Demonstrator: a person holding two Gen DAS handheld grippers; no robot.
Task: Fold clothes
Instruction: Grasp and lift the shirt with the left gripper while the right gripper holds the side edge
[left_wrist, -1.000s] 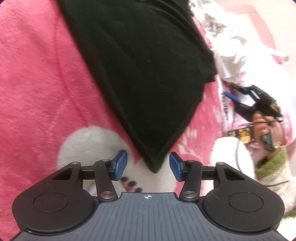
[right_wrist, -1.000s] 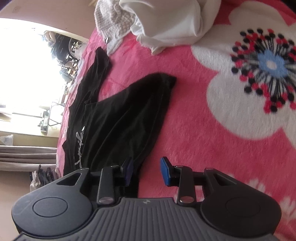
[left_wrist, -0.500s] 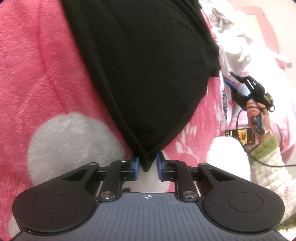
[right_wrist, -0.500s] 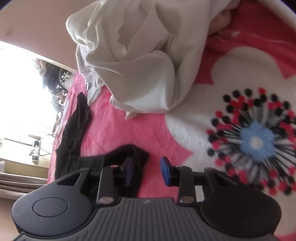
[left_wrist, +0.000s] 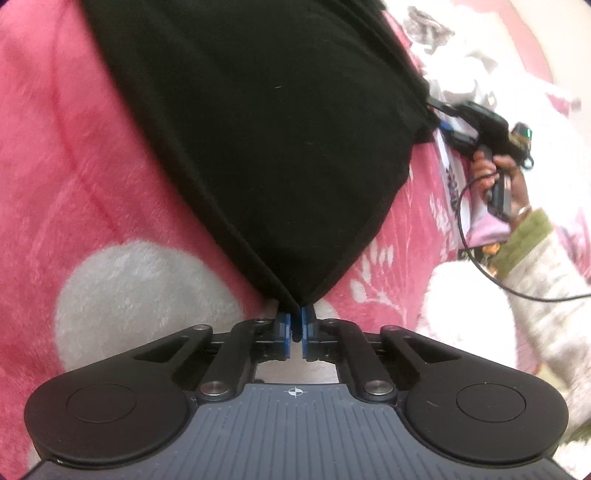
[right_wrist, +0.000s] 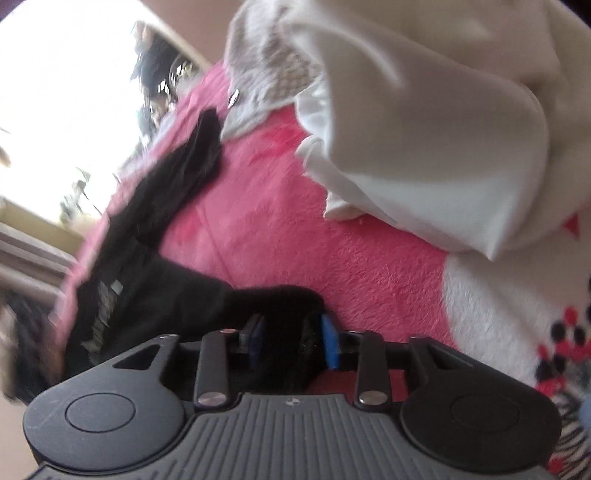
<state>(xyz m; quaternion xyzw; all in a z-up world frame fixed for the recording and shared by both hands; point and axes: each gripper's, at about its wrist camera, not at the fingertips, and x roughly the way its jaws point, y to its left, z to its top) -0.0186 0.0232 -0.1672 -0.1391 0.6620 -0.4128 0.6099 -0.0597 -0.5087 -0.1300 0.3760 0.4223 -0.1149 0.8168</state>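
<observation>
The left gripper (left_wrist: 294, 328) has its blue pads pressed together on the pointed corner of the black garment (left_wrist: 277, 140), pinching the hem so the cloth fans out wide and dark ahead of it across the pink blanket (left_wrist: 74, 155). The right gripper (right_wrist: 293, 341) has a bunched fold of the same black garment (right_wrist: 159, 266) sitting between its two blue pads; the pads stand a little apart with the cloth filling the gap, so it looks clamped on the fabric, though the picture is blurred with motion. From there the black cloth trails off to the left, with some pale lettering on it that I cannot read. Only one black garment is on the blanket. The blanket itself is fluffy pink with large white flower shapes (left_wrist: 140, 295), and one flower with red and black dots (right_wrist: 565, 339) lies near the right gripper. Beyond the right gripper a heap of white clothes (right_wrist: 424, 122) lies piled on the blanket, with a grey-white knitted piece (right_wrist: 266, 70) at its left side, close to the far tip of the black cloth. In the left wrist view the person's right hand (left_wrist: 502, 181) grips the other tool's handle at the garment's far corner, a green cuffed sleeve (left_wrist: 524, 240) and a thin black cable (left_wrist: 476, 258) beside it.
</observation>
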